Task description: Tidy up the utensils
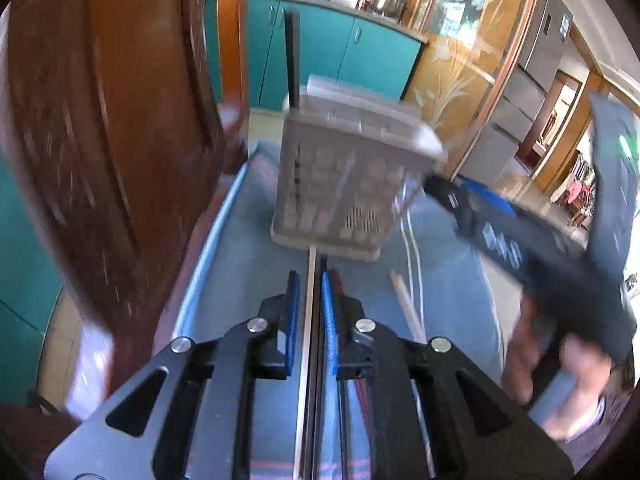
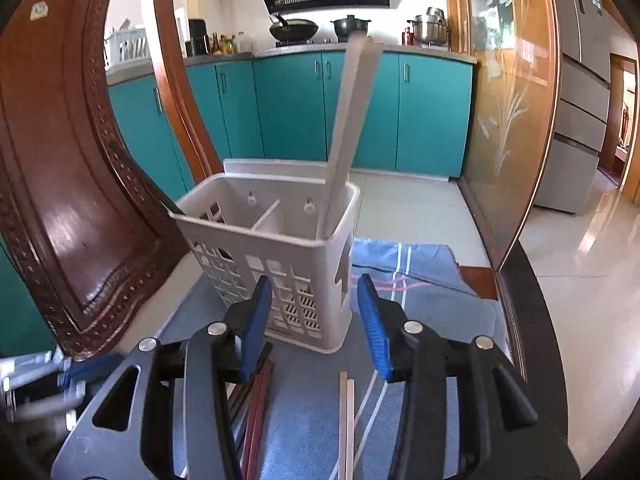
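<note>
The left gripper (image 1: 310,300) pinches a chopstick pair (image 1: 311,320) pointing toward the white utensil basket (image 2: 276,248) ahead. The right gripper (image 2: 316,320) stands spread and empty before the basket, where pale chopsticks (image 2: 348,120) lean.

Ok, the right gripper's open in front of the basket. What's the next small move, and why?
Probably lower the right gripper onto the pale chopsticks lying on the blue cloth just beneath it, then close. Its jaws stand open and empty, a white pair already leans in the basket, and loose sticks remain outside.
</note>
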`<state>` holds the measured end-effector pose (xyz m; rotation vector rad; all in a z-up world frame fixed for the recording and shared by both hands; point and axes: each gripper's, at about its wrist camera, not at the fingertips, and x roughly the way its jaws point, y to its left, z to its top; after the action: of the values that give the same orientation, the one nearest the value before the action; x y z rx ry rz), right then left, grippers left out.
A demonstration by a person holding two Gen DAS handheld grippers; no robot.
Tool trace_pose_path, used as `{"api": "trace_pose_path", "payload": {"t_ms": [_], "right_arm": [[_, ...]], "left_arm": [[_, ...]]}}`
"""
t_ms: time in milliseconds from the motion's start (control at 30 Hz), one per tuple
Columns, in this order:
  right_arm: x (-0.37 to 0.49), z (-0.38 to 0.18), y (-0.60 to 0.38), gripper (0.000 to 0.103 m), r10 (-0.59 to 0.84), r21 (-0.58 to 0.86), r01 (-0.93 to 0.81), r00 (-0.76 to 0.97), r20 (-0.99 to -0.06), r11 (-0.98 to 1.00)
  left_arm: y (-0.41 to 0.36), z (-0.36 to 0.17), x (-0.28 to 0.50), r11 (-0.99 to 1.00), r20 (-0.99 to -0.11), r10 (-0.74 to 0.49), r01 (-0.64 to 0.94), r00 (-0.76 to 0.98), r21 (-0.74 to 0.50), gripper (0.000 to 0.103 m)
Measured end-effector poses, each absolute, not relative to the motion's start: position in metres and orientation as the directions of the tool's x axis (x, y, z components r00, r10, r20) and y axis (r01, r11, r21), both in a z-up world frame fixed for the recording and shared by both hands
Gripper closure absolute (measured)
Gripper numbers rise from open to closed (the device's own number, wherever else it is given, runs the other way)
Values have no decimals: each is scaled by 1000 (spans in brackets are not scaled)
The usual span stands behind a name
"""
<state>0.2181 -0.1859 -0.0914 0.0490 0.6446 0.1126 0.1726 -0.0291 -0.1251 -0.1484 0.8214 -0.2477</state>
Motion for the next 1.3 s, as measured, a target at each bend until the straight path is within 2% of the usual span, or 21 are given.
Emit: {"api": "trace_pose_path", "payload": {"t_ms": [267, 600, 700, 867, 1100, 1167, 1233, 1267, 1300], "right_arm": [[246, -124, -199, 58, 125, 182, -2, 735, -667, 983], [264, -139, -218, 55, 61, 178, 91, 712, -699, 980], [249, -143, -219, 54, 61, 172, 90, 698, -713, 981], [197, -162, -218, 54, 169, 217, 10, 593, -787, 976], [152, -191, -208, 54, 160, 178, -2, 445, -881, 984], [147, -191, -204, 60, 146, 157, -14, 456, -878, 988], [141, -194, -199, 90, 155, 165, -17, 448, -880, 986], [139, -195, -196, 90, 175, 186, -19, 441, -880, 982], [139, -195, -195, 92, 195, 206, -23, 436, -878, 978]], "left_arm": [[-37, -153, 146, 959, -748, -283, 192, 601, -209, 84], [-27, -178, 146, 964, -779, -267, 165, 567, -209, 80], [-25, -185, 148, 968, -788, -251, 153, 563, -200, 80], [-25, -200, 158, 974, -813, -224, 142, 537, -174, 80], [-31, -219, 164, 978, -841, -205, 144, 501, -152, 80], [-35, -220, 163, 979, -841, -195, 156, 504, -134, 80], [-36, -220, 161, 977, -843, -199, 163, 500, -135, 86], [-37, -220, 160, 977, -845, -201, 168, 495, -134, 94], [-39, -220, 160, 977, -846, -200, 170, 495, -131, 97]]}}
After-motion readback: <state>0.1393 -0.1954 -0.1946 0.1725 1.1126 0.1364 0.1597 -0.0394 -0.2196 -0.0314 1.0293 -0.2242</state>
